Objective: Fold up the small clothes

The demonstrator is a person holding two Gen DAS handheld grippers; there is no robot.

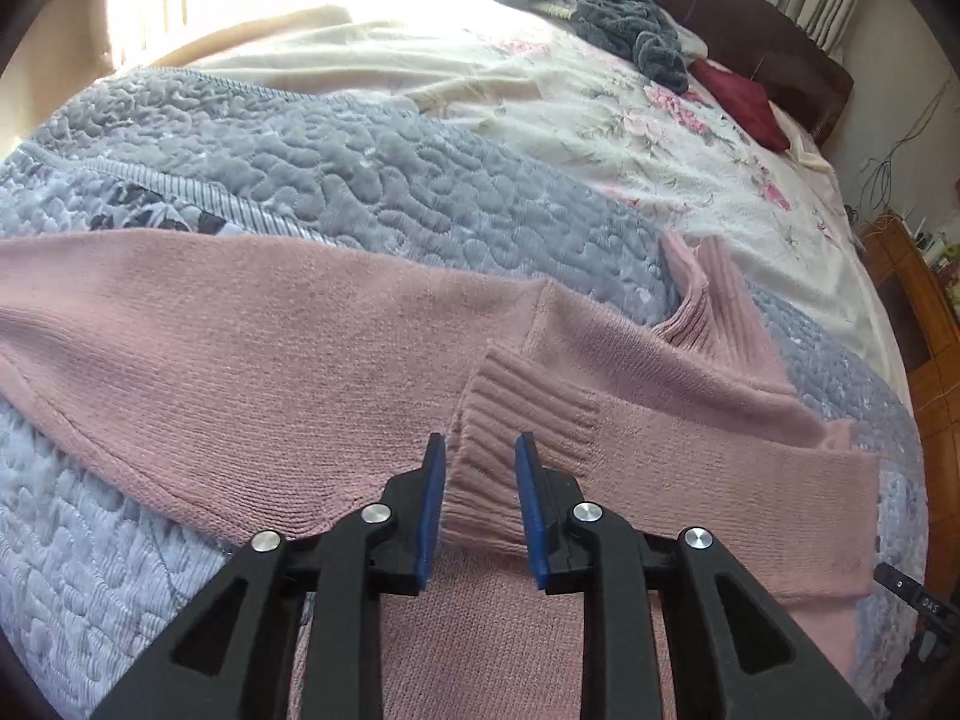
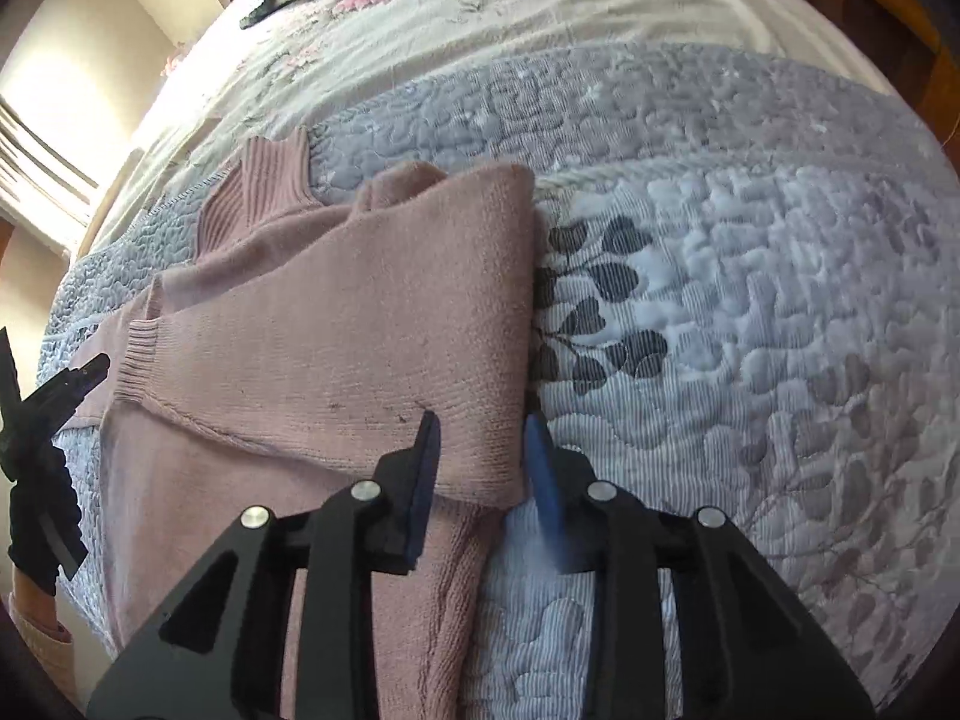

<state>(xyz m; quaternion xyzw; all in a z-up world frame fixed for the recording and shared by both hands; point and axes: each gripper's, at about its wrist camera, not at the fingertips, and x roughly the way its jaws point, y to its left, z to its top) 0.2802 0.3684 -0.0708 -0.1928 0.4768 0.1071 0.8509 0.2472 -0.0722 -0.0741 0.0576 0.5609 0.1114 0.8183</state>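
My left gripper (image 1: 480,450) sits low over the pink sweater (image 1: 270,360), its blue-padded jaws standing moderately apart and closed on nothing; the ribbed cuff (image 1: 516,414) of the folded-in sleeve lies in the gap between them, running off toward 12 o'clock from the fingertips. The sweater is spread on a grey-blue quilt (image 1: 360,180) on the bed, with its other sleeve stretching away toward 9 o'clock and the ribbed turtleneck collar (image 1: 714,300) standing up at about 2 o'clock. Beyond the quilt, a floral bedspread (image 1: 630,114) covers the far part of the bed, and at 12 to 1 o'clock I see a heap of dark grey clothes (image 1: 630,30) with a dark red cloth (image 1: 744,102) just beside it. Through the right wrist camera, my right gripper (image 2: 483,444) is also parted at a middling width and gripping nothing that I can make out: the folded right edge of the sweater (image 2: 360,330) lies between the fingers, the left pad over the knit and the right pad over bare quilt (image 2: 750,300). The other gripper's black fingertips (image 2: 84,375) show at 9 o'clock, next to the sleeve cuff (image 2: 135,360).
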